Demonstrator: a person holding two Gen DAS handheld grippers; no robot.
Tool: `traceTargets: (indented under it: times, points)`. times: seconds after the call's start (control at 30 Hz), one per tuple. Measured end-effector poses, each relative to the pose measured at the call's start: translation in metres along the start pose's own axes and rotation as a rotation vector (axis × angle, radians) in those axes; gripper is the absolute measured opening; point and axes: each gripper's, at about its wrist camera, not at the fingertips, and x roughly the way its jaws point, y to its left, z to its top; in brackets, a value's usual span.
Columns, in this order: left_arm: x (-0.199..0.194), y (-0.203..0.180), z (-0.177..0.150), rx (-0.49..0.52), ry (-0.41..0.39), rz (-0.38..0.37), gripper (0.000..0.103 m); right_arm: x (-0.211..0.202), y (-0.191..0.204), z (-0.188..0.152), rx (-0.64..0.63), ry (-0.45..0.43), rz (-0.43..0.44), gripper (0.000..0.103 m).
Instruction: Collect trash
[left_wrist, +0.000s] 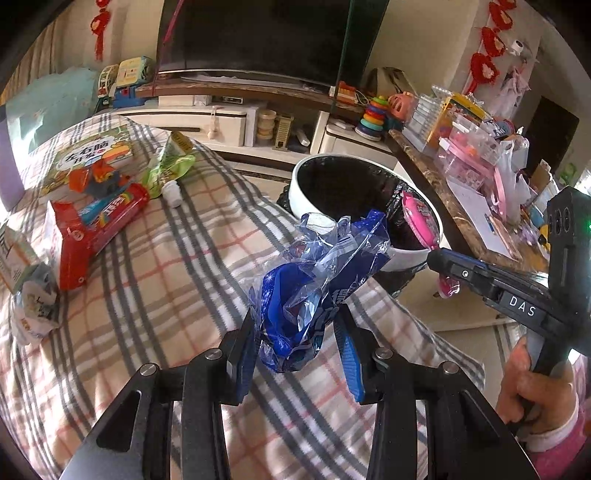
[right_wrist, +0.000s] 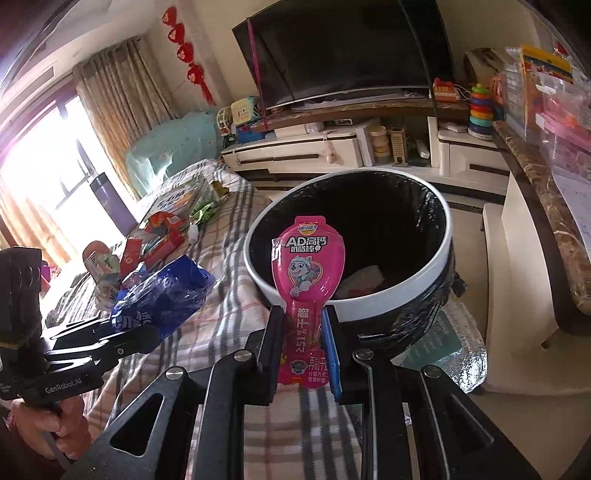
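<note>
- Clamped tight in the left gripper (left_wrist: 299, 332): a crumpled blue plastic wrapper (left_wrist: 317, 280), held up over the plaid blanket (left_wrist: 155, 295).
- Pinched between the right gripper (right_wrist: 303, 332) pads: a pink cheese-stick wrapper (right_wrist: 308, 273), upright, top end lined up with the near rim.
- Just beyond both: white-rimmed trash bin (right_wrist: 439, 254) with black liner, beside the blanket's edge; a scrap of paper lying inside.
- Further back on the blanket: red snack packet (left_wrist: 99, 225), green pouch (left_wrist: 170, 166), picture book (left_wrist: 88, 155).
- Far off: TV (right_wrist: 351, 44) on its stand.
</note>
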Motion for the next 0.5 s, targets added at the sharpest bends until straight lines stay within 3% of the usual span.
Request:
traceTargets:
  times: [0.5]
  points:
    - [0.019, -0.014, 0.02, 0.027, 0.004, -0.012, 0.038, 0.001, -0.02, 0.01, 0.027, -0.011, -0.011, 0.021]
